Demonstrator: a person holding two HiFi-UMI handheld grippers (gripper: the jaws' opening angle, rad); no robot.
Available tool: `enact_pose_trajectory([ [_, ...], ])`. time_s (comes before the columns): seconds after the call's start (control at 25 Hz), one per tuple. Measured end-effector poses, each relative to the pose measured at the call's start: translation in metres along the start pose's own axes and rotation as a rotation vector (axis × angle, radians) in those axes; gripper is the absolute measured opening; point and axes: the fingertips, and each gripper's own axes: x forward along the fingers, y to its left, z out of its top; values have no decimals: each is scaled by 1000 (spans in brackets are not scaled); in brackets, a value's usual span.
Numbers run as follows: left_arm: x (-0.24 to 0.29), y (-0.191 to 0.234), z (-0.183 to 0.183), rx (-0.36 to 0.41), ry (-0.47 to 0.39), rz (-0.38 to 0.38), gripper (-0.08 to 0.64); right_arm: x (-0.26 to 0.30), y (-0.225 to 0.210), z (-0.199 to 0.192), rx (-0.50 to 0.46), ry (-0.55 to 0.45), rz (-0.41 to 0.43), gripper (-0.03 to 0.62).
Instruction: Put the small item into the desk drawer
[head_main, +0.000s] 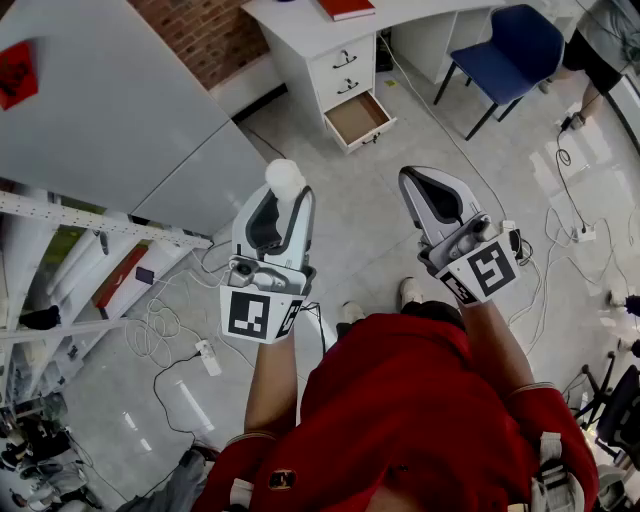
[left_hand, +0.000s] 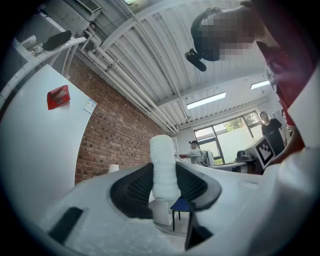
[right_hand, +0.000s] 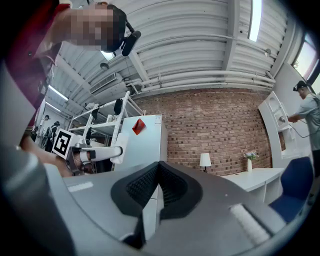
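Small white item (head_main: 284, 176) is clamped between the jaws of the left gripper (head_main: 287, 198), well apart from the desk drawer (head_main: 358, 118), which is found open (the lowest one). The jaws of the right gripper (head_main: 422, 182) are pressed together, empty. Approach and release are judged outstanding.

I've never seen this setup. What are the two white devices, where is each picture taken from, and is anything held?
A person in a red top holds a two-jaw gripper in each hand. The head view looks down from a camera on the person's head; each gripper view looks along that gripper's jaws. The left gripper is clamped on a small white item. The right gripper is shut and empty. Ahead stands a white desk with its bottom drawer open.
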Motion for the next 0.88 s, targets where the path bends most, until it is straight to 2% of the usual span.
enact_pose_trajectory([
  [0.24,-12,14,0,3,-4,4,143,9,11,4,2,-37,-6,11],
  [0.48,-25,36,-6,-1,-4,-5,143,14,17,-1,-28,-14,-53,11],
  [0.88,0,53,-26,-9,2,-43,143,12,-12,-9,-61,29,-129,11],
])
